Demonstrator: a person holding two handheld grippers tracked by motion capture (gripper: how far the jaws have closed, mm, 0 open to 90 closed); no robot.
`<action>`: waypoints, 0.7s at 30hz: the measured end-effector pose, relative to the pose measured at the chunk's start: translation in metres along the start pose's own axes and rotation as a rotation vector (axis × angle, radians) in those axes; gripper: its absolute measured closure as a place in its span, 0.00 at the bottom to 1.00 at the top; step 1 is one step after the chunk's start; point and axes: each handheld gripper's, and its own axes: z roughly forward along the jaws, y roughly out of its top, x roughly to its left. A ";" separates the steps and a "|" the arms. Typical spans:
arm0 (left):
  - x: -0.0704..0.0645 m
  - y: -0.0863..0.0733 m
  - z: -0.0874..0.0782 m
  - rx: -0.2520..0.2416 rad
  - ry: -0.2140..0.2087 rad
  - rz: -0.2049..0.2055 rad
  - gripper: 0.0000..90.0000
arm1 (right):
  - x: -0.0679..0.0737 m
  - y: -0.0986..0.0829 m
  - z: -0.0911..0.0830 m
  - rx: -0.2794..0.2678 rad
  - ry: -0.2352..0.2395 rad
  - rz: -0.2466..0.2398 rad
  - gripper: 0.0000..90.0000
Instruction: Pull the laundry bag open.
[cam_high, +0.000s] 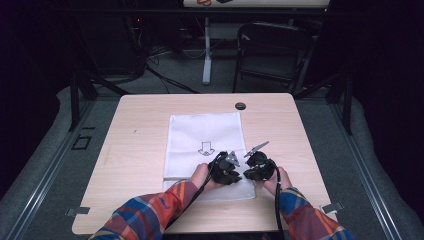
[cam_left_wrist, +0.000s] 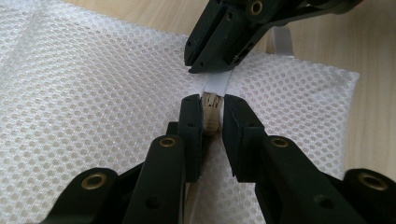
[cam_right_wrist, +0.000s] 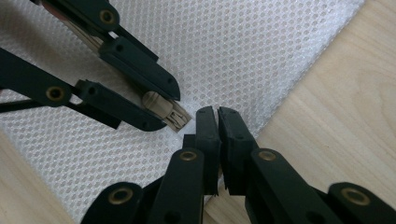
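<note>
The mesh bag (cam_high: 205, 135) lies mid-counter; at its near edge the left tool (cam_left_wrist: 212, 116) pinches the zip pull (cam_left_wrist: 212, 114), the right tool (cam_right_wrist: 218, 122) clamps the tape beside it: keep tape taut, pull straight

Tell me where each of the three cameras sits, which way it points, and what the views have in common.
High view: above the person's side, looking forward and down on the table; plaid sleeves, both hands.
Left gripper view: rides the left tongs, looking along their jaws, closed on the zipper pull of the white mesh bag.
Right gripper view: rides the right tongs, looking down at the bag's edge, jaws nearly together.
Shared: each gripper view shows the other tongs; all show the bag.
</note>
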 end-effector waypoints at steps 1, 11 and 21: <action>0.000 0.000 0.000 0.003 -0.003 -0.002 0.89 | 0.000 0.000 0.000 -0.003 -0.002 0.006 0.97; 0.002 -0.004 0.000 -0.025 -0.019 -0.032 0.91 | 0.003 0.003 -0.005 0.022 0.011 0.027 1.00; 0.001 -0.004 -0.002 -0.015 -0.018 -0.022 0.91 | 0.000 -0.001 -0.001 0.043 0.049 0.014 1.00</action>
